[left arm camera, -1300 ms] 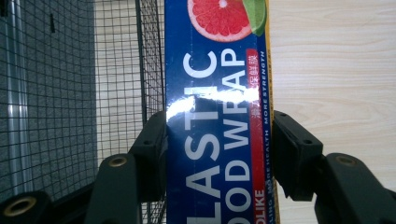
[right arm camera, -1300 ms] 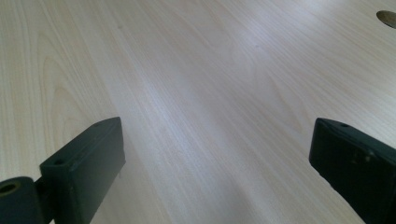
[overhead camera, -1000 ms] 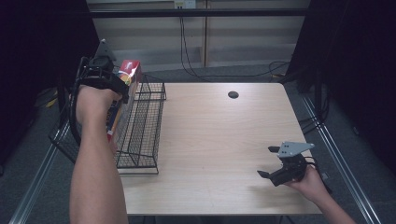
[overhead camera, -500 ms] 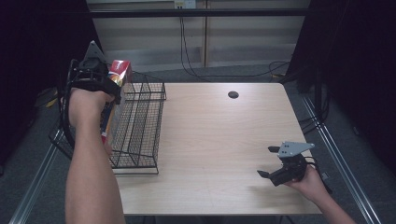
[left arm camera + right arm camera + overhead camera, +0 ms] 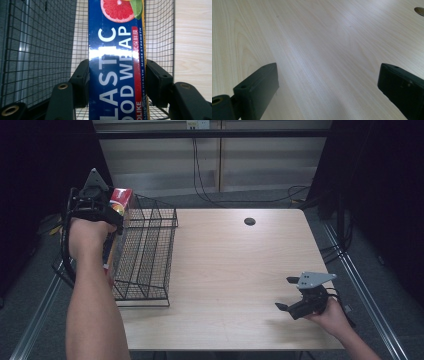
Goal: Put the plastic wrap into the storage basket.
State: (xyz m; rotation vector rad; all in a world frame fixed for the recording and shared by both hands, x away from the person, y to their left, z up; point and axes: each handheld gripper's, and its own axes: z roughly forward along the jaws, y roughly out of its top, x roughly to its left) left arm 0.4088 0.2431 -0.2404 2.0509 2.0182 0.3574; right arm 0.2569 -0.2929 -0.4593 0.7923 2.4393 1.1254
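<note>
while clamped on plastic wrap box (image 5: 116, 60) from both sides, left gripper (image 5: 117, 77) raised above wire basket (image 5: 145, 252) at table's (image 5: 225, 270) left edge. right gripper (image 5: 293, 294) wide open, empty, near front right corner, low over bare wood.

I see a glossy blue cardboard box of plastic wrap (image 5: 116, 62) that reflects light, a black basket of thin metal wire (image 5: 150, 255), a smooth pale wooden table (image 5: 240, 270) with soft sheen, and matt black plastic jaws.
</note>
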